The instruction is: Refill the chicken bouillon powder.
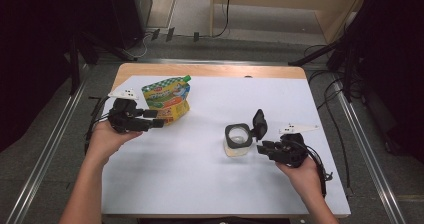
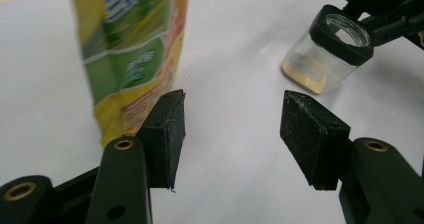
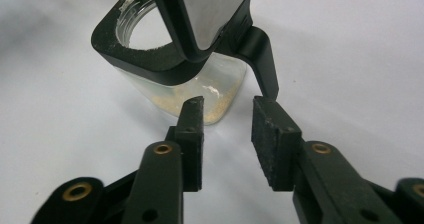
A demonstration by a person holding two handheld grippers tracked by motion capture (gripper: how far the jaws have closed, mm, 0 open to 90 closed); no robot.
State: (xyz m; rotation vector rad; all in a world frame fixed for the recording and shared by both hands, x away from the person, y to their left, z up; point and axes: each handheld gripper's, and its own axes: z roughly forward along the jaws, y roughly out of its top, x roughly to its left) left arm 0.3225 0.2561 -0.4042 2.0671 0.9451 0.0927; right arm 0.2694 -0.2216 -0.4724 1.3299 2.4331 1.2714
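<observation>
Green-yellow pouch (image 1: 168,100) stands on desk (image 1: 200,184), print too blurred to read. Left tongs (image 2: 231,129) gape beside it; right tongs (image 3: 227,134) apart near open-lidded jar (image 1: 238,140).

white sheet (image 1: 200,174) covers the table, bare wood strip (image 1: 210,70) along far edge; grey floor (image 1: 45,149) around it; metal rails (image 1: 370,159) either side; cables (image 1: 330,91) on floor at right; light wooden furniture (image 1: 300,4) beyond
</observation>
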